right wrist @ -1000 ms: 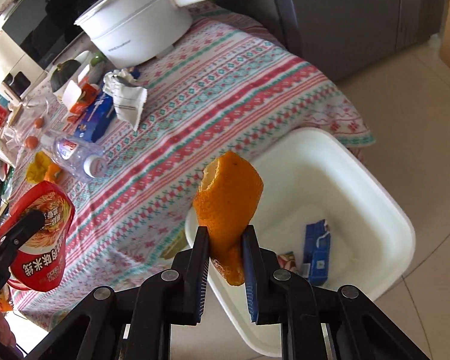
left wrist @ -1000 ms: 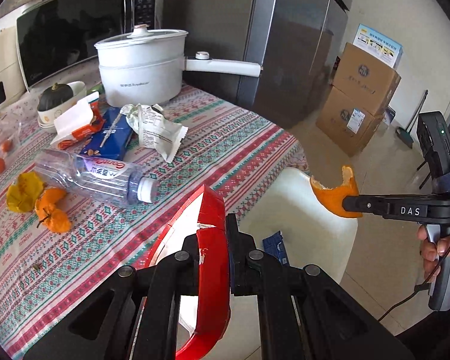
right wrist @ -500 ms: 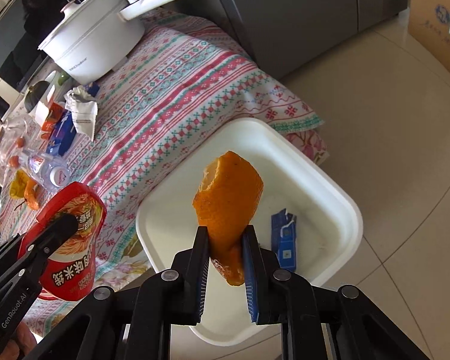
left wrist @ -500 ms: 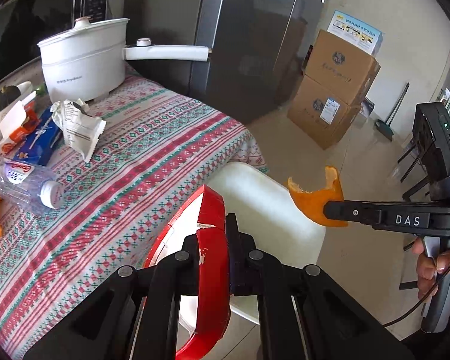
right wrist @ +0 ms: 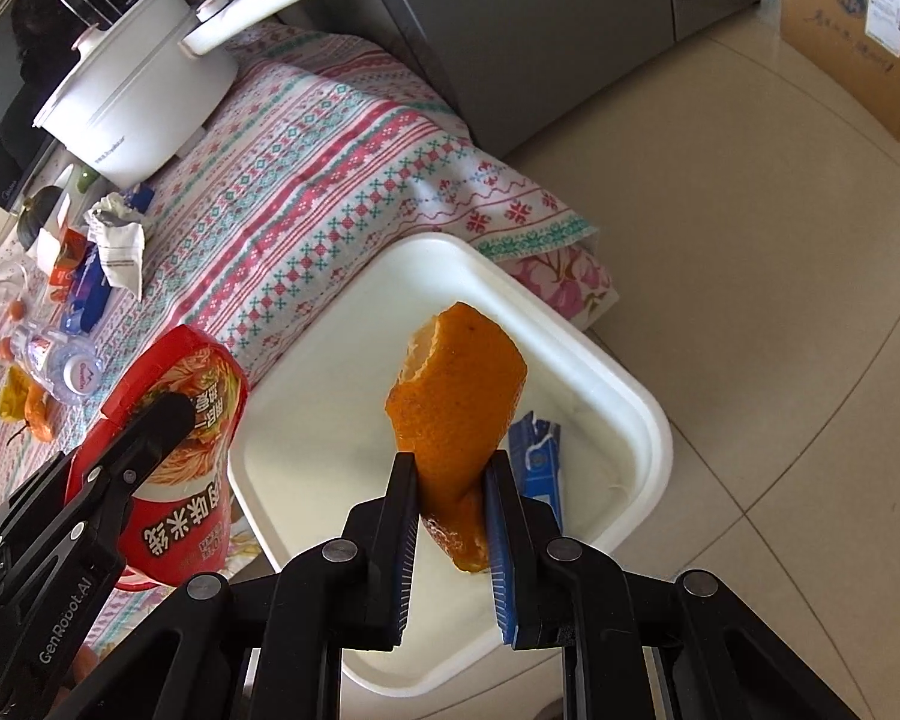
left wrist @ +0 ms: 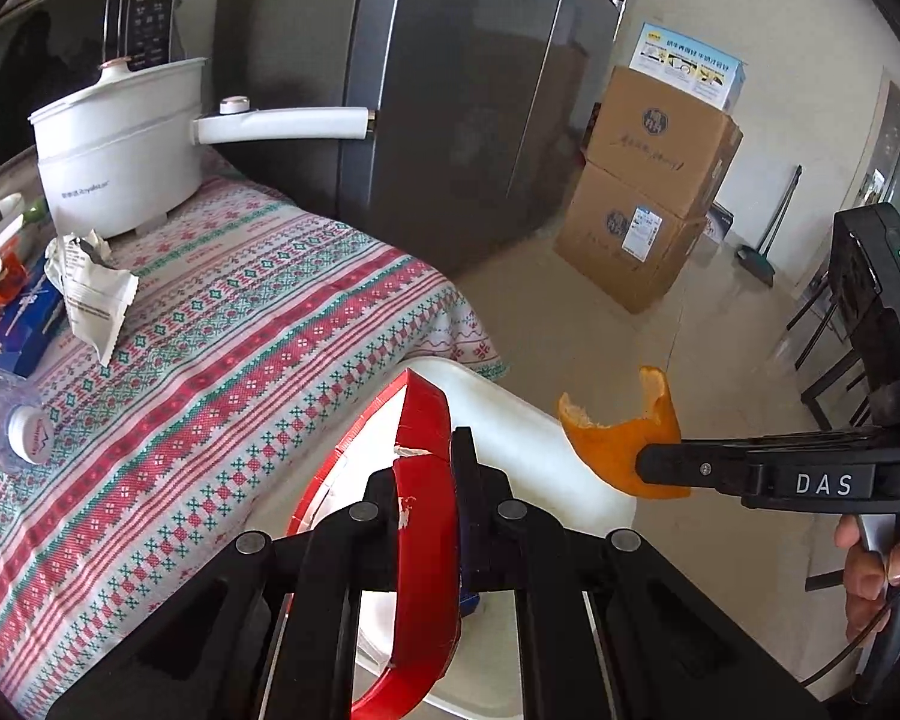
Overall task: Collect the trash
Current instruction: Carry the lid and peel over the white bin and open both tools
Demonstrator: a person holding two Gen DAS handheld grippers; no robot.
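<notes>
The right gripper [right wrist: 450,468] has its jaws clamped on a curled strip of orange peel [right wrist: 456,396], pitted and glossy outside, pale on its torn rim, held in the air above the white bin [right wrist: 630,396]. The left gripper [left wrist: 444,480] has its jaws closed on the thin rim of a red paper noodle cup [right wrist: 186,456], round, glossy and printed with noodles, hanging over the bin's near-left edge.

The bin is smooth plastic, a rounded rectangle standing on the tiled floor against the hanging corner of the surface's woven cloth [right wrist: 342,150], banded in red, green and white. A flattened blue carton [right wrist: 537,456] lies inside the bin by its right wall.

Farther back on the surface lie a crumpled white wrapper [left wrist: 90,294], a clear plastic bottle [right wrist: 60,360] on its side with a white cap, and more orange peel scraps [right wrist: 33,414] near the left edge. A white lidded pot [left wrist: 120,150] with a long handle stands at the far edge.
</notes>
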